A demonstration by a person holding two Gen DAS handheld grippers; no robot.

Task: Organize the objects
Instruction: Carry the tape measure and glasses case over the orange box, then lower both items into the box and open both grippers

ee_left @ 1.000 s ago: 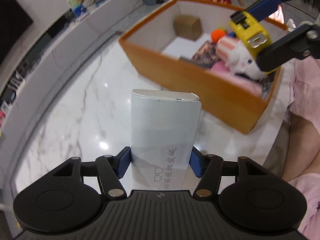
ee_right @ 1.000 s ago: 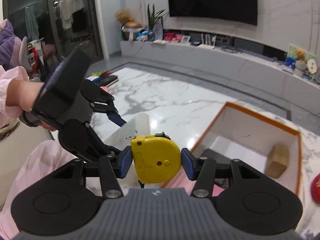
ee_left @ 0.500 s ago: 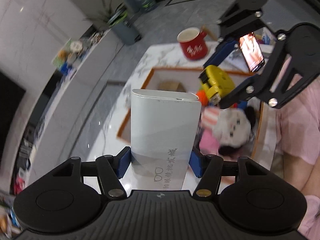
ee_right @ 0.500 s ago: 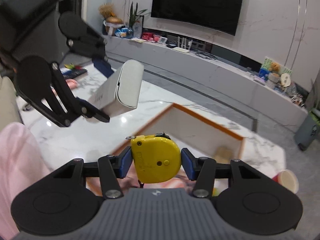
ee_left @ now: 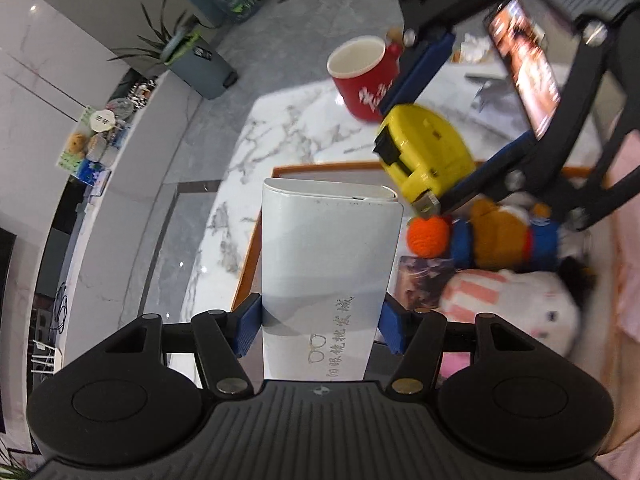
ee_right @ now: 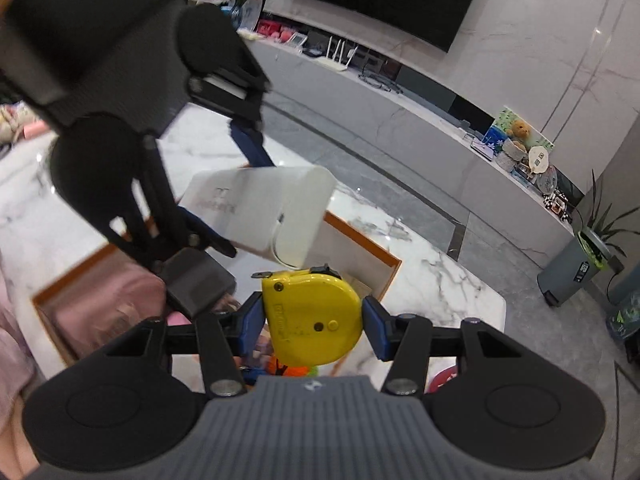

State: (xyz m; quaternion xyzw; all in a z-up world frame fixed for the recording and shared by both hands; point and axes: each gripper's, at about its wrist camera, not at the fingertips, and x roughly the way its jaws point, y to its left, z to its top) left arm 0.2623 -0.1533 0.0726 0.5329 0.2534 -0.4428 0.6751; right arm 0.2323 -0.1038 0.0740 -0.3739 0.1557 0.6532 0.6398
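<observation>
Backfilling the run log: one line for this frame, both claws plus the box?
left claw: shut on white case | right claw: shut on yellow tape measure | both held above orange-rimmed box | plush toys inside

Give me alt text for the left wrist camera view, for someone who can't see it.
The left gripper holds a white case upright between its blue fingers, above an orange-rimmed box of plush toys. The right gripper, upper right, grips a yellow tape measure near a red mug on the marble table.
</observation>
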